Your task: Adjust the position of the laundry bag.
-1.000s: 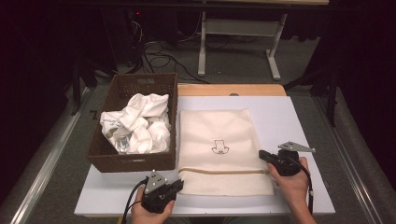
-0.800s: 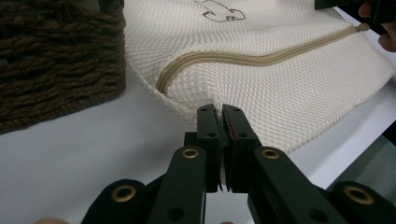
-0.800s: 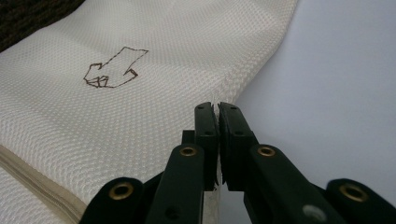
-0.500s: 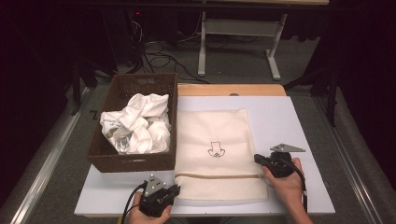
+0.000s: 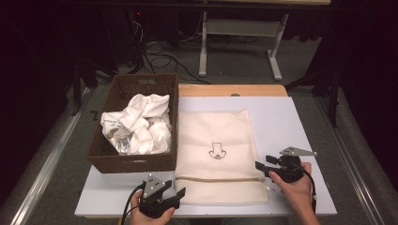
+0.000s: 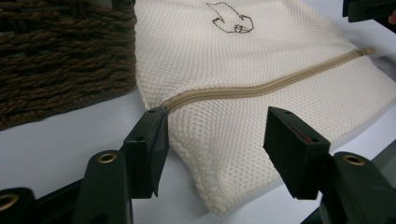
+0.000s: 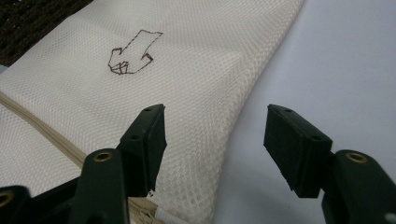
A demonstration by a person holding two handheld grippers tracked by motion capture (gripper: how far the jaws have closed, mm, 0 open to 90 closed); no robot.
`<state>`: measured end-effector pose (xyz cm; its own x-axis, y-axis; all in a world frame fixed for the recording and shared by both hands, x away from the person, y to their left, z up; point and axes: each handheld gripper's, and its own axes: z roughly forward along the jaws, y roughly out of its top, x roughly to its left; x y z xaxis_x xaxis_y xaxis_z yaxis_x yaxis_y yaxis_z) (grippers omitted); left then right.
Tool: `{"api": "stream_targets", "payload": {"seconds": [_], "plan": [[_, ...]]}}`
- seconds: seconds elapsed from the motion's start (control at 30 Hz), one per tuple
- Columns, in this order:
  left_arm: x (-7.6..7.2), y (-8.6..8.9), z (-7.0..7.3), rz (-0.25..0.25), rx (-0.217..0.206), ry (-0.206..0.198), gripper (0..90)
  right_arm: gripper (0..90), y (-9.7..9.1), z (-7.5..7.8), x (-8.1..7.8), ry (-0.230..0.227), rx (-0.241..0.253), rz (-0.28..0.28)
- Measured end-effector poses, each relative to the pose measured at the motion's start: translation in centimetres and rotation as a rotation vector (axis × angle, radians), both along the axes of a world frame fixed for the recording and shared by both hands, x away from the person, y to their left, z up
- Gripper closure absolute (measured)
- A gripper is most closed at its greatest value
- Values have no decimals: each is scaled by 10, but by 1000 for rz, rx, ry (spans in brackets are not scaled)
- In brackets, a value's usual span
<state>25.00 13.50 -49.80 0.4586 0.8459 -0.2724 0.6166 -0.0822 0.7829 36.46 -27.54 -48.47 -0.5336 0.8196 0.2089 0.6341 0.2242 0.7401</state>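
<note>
A cream mesh laundry bag with a tan zipper and a small stitched emblem lies flat on the white table. My left gripper sits at the bag's near left corner. Its jaws have just been opening, and the bag's corner lies between them untouched by the pads in the left gripper view. My right gripper stands at the bag's right edge by the zipper's end. Its jaws have also just been opening, and the bag's edge lies loose between them.
A dark wicker basket holding crumpled white cloth stands on the table's left, touching the bag's left side. A wooden board edges the table's far side. Bare table lies right of the bag. Cables and a metal frame lie on the floor beyond.
Both grippers were shut on the bag's near part and now have their jaws apart, letting it go. The bag rests flat, and both hands stayed nearly where they were.
</note>
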Motion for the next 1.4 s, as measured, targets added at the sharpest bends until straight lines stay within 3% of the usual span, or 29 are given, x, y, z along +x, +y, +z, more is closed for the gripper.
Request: {"api": "stream_targets", "payload": {"seconds": [0.13, 0.4, 0.57, 0.77, 1.1, 1.23, 1.4], "plan": [[0, -6, 4, -20, -12, -16, 383, 289, -3, -1, -3, 25, 4, -5], [4, -25, 12, -77, -5, -28, 347, 263, -9, 2, -6, 35, 15, -25], [11, -38, 18, -107, 2, -33, 347, 265, -12, 3, -6, 39, 25, -37], [20, -62, 20, -138, 3, -48, 342, 288, -9, -1, -4, 41, -2, -52], [32, -101, 22, -190, -2, -57, 294, 316, -12, -4, -2, 53, 20, -73], [33, -118, 19, -215, -7, -56, 244, 323, -14, -5, -4, 56, 13, -79], [32, -140, 9, -264, 9, -39, 240, 343, -19, -10, -1, 92, 35, -90]]}}
